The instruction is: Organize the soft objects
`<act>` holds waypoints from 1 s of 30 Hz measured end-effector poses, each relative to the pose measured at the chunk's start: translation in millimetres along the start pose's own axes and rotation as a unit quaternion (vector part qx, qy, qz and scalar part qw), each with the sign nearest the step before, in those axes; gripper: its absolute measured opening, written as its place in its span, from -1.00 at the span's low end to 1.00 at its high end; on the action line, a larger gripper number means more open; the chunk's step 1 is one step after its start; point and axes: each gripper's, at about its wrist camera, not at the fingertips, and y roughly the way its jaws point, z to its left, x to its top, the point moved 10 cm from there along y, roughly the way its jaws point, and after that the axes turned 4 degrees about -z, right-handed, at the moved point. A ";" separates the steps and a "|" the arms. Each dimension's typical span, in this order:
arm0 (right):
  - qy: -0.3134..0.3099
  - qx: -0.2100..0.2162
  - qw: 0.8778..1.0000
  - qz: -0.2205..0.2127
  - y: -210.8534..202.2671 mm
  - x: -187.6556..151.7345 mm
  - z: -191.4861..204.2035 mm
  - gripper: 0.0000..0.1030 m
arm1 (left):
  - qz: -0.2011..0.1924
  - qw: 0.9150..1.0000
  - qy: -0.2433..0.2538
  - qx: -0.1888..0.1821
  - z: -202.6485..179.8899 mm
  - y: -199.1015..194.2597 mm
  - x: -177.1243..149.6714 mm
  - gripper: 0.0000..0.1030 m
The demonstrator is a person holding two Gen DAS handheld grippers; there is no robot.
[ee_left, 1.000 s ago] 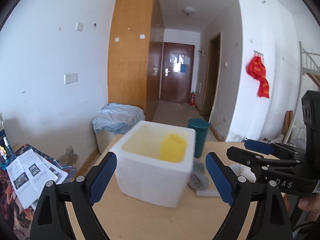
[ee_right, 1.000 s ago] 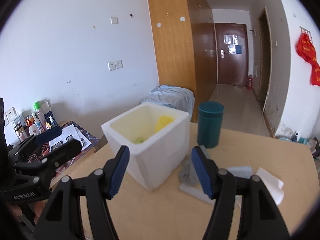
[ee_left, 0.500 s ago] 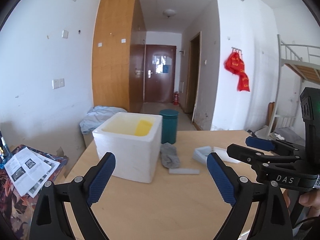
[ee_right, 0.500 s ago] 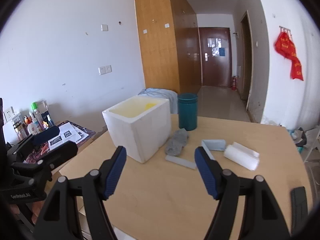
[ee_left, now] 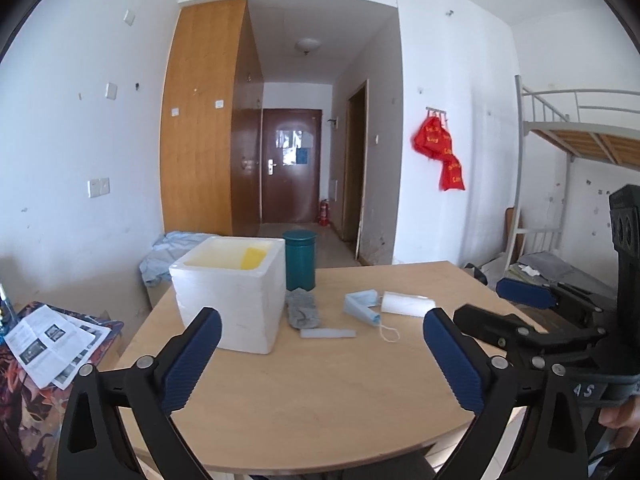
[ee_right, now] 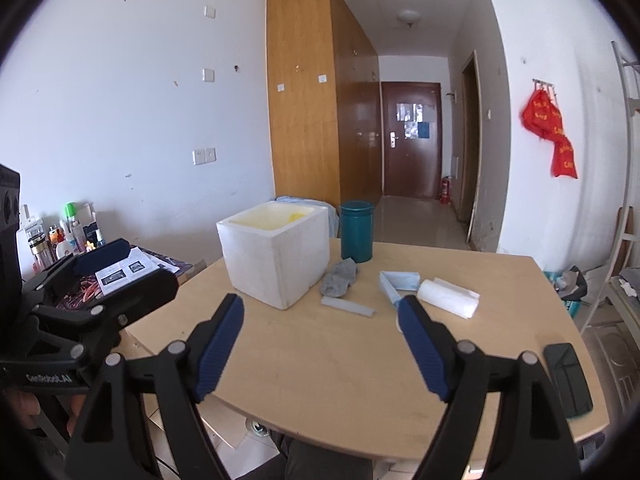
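Both grippers hung over the near edge of a wooden table [ee_left: 320,400], well back from everything on it. The left gripper [ee_left: 320,360] and the right gripper [ee_right: 320,344] each had just been opening — jaws wide, nothing between them. A white foam box [ee_left: 232,292] stood at the far left with something yellow inside. Still loose to its right lay a grey cloth [ee_left: 302,310], a blue mask [ee_left: 362,306] and a white roll [ee_left: 406,304]. Likely risks: the mask's thin loop snagging a finger, or the roll rolling away when nudged.
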 end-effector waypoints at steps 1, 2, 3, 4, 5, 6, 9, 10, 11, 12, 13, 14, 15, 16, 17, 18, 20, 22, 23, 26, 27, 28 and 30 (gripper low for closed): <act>0.000 -0.007 1.000 -0.003 -5.0 0.1 -1.2 0.62 | -0.002 1.000 0.001 -0.003 -3.1 -3.7 -0.1 0.99; 0.000 -0.011 1.000 -0.007 -9.4 -0.5 -2.0 0.63 | -0.005 1.000 0.002 -0.005 -6.0 -7.3 0.3 0.99; 0.000 -0.016 1.000 -0.011 -14.3 -0.3 -3.6 0.66 | -0.006 1.000 0.003 -0.006 -9.3 -10.5 0.1 0.99; 0.003 -0.022 1.000 -0.014 -18.7 -0.8 -6.0 0.69 | -0.007 1.000 0.003 -0.008 -12.0 -13.4 -0.2 0.99; 0.006 -0.029 0.999 -0.018 -22.6 -1.4 -9.4 0.74 | -0.008 1.000 0.003 -0.011 -14.7 -16.5 -0.5 0.99; 0.008 -0.033 0.999 -0.019 -26.4 -2.9 -12.6 0.78 | -0.009 1.000 0.002 -0.015 -17.5 -19.3 -1.1 0.99; 0.017 -0.042 0.999 -0.022 -34.2 -7.0 -20.7 0.78 | -0.008 1.000 0.000 -0.024 -26.2 -24.7 -4.6 0.99; 0.019 -0.045 0.999 -0.022 -35.1 -7.6 -22.5 0.78 | -0.007 1.000 0.002 -0.028 -30.1 -25.4 -6.7 0.99; 0.020 -0.049 0.998 -0.023 -35.7 -7.7 -24.4 0.78 | -0.005 1.000 0.005 -0.031 -33.8 -25.0 -8.1 0.99; 0.020 -0.053 0.998 -0.023 -35.9 -7.5 -26.2 0.78 | -0.003 0.999 0.008 -0.034 -37.4 -24.3 -9.6 0.99; 0.021 -0.056 0.998 -0.024 -35.6 -7.0 -28.4 0.78 | -0.002 0.999 0.011 -0.037 -41.3 -23.6 -11.6 0.99; 0.020 -0.060 0.998 -0.024 -36.4 -7.7 -30.1 0.78 | -0.001 0.999 0.014 -0.040 -45.1 -22.4 -12.5 0.99; 0.019 -0.064 0.997 -0.024 -34.7 -7.2 -32.6 0.78 | 0.000 0.999 0.016 -0.043 -47.3 -21.8 -13.7 0.99; 0.019 -0.065 0.997 -0.024 -36.2 -9.0 -33.0 0.78 | 0.000 0.999 0.018 -0.045 -49.7 -20.5 -13.9 0.99; 0.020 -0.066 0.997 -0.023 -33.8 -9.7 -35.9 0.78 | -0.001 0.999 0.018 -0.048 -52.1 -19.0 -13.9 0.99; 0.020 -0.069 0.997 -0.021 -33.1 -11.5 -39.1 0.78 | -0.002 0.998 0.019 -0.053 -54.8 -18.2 -14.1 0.99; 0.019 -0.076 0.997 -0.015 -27.1 -14.7 -46.8 0.78 | -0.003 0.998 0.020 -0.059 -59.0 -14.0 -15.1 0.99; 0.019 -0.083 0.996 -0.008 -19.5 -17.8 -54.8 0.78 | 0.001 0.998 0.019 -0.062 -62.2 -8.1 -17.4 0.99; 0.020 -0.087 0.996 -0.005 -16.2 -19.1 -59.7 0.78 | 0.005 0.998 0.020 -0.064 -64.2 -3.8 -19.8 0.99; 0.023 -0.093 0.995 0.001 -9.7 -22.1 -71.2 0.78 | 0.016 0.998 0.024 -0.061 -66.6 9.6 -27.2 0.99; 0.023 -0.095 0.995 0.004 -6.8 -23.2 -74.6 0.78 | 0.019 0.998 0.024 -0.062 -66.8 13.3 -29.3 0.99; 0.024 -0.097 0.995 0.007 -3.6 -24.1 -78.5 0.78 | 0.021 0.998 0.021 -0.062 -66.8 18.2 -31.2 0.99; 0.029 -0.097 0.995 0.010 1.1 -26.0 -85.3 0.78 | 0.026 0.998 0.016 -0.063 -65.7 27.3 -35.2 0.99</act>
